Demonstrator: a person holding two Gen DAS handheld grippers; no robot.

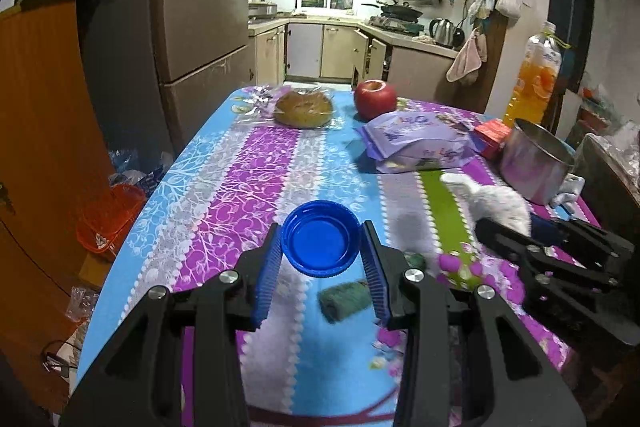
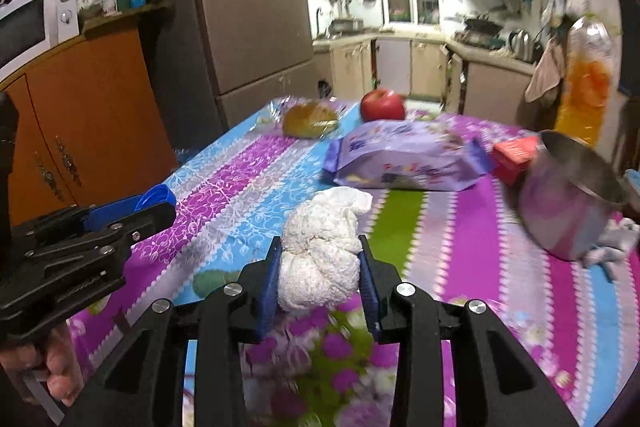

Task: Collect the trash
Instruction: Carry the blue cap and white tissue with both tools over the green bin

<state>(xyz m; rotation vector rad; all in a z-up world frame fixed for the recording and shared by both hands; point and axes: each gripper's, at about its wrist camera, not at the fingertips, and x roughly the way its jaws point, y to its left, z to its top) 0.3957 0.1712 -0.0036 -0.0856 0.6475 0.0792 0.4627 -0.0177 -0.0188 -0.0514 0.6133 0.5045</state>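
My left gripper [image 1: 320, 247] is shut on a blue plastic bottle cap [image 1: 320, 237], held open side up above the patterned tablecloth [image 1: 240, 171]. My right gripper [image 2: 320, 267] is shut on a crumpled white tissue wad [image 2: 322, 251], held just above the cloth. In the left wrist view the right gripper [image 1: 516, 227] shows at the right with the tissue [image 1: 496, 201]. In the right wrist view the left gripper [image 2: 136, 213] shows at the left with the cap [image 2: 154, 201]. A small green scrap [image 1: 344, 301] lies on the cloth below the cap.
On the far half of the table are a wrapped bread [image 1: 304, 109], a red apple [image 1: 375, 98], a purple snack pack [image 1: 420, 143], a red box [image 1: 494, 137], a steel pot [image 1: 536, 163] and an orange drink bottle [image 1: 532, 79]. An orange basket [image 1: 108, 219] stands on the floor to the left.
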